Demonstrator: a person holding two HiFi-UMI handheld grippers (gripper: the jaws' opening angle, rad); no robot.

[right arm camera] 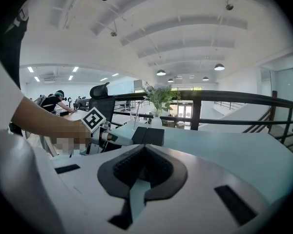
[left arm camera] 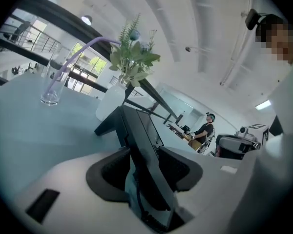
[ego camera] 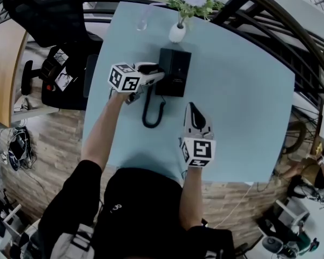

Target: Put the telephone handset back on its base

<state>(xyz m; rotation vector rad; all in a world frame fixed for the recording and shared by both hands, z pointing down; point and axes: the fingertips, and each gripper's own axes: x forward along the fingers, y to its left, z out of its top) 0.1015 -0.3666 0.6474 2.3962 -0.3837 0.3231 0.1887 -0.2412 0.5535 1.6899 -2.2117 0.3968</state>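
I count 2 grippers over 1 pale blue table [ego camera: 243, 90]. L gripper [ego camera: 157, 74]: jaws apart, the 1 black handset [left arm camera: 141, 145] between them, pads seemingly off it. Handset looks seated on left side of its base [ego camera: 177, 69]. R gripper [ego camera: 193, 109]: jaws together, empty, nearer me. Also 1 coiled cord [ego camera: 151, 115], 1 vase [ego camera: 177, 33], 1 glass [ego camera: 142, 21]

The person wears a black short-sleeved shirt [ego camera: 136, 209]. The white left tool [ego camera: 160, 73] and right tool [ego camera: 193, 109] each carry a black-and-white marker cube.

Open office: swivel chair [ego camera: 40, 9], railing [right arm camera: 210, 97], ceiling lamps [right arm camera: 160, 72].
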